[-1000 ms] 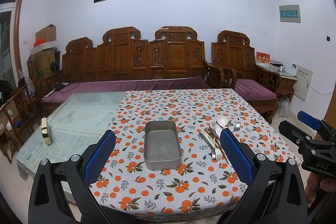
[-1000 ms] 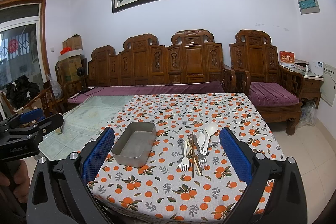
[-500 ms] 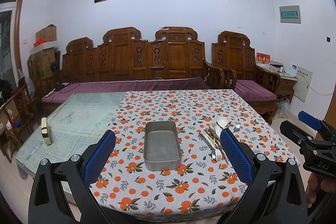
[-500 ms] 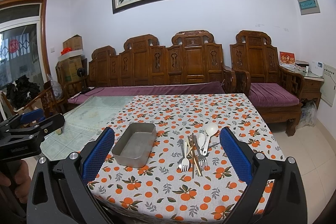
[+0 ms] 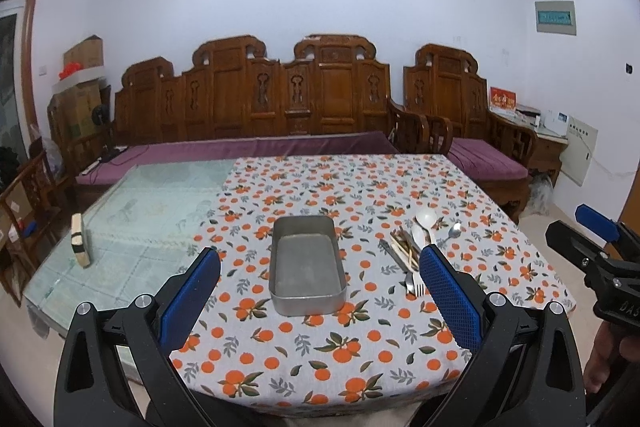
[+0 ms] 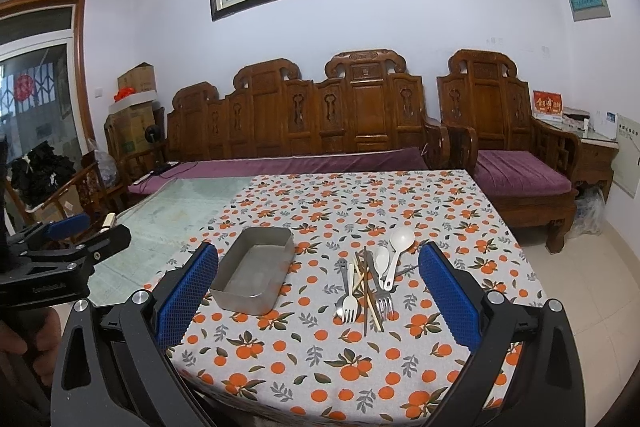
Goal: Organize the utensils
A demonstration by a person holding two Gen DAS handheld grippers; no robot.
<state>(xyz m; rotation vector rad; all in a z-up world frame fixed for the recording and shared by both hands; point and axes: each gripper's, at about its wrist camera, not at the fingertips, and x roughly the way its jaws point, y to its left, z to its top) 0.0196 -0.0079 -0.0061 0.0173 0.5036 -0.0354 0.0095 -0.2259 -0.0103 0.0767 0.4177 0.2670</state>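
A grey metal tray (image 5: 306, 263) (image 6: 256, 273) stands empty on the orange-patterned tablecloth (image 5: 320, 339). To its right lies a pile of utensils (image 6: 370, 279) (image 5: 412, 247): forks, chopsticks, white spoons and metal spoons. My left gripper (image 5: 320, 299) hovers open over the near table edge, in line with the tray, holding nothing. My right gripper (image 6: 318, 291) is open too, empty, above the near edge between tray and pile. Each gripper shows at the side of the other's view.
The table's left part is bare glass (image 5: 140, 219) with a small wooden block (image 5: 80, 241) near its edge. Carved wooden benches with purple cushions (image 5: 256, 147) stand behind the table. A tiled floor (image 6: 580, 287) lies to the right.
Both grippers have drifted slightly closer to the table and tilted down a little. Nothing on the table has moved.
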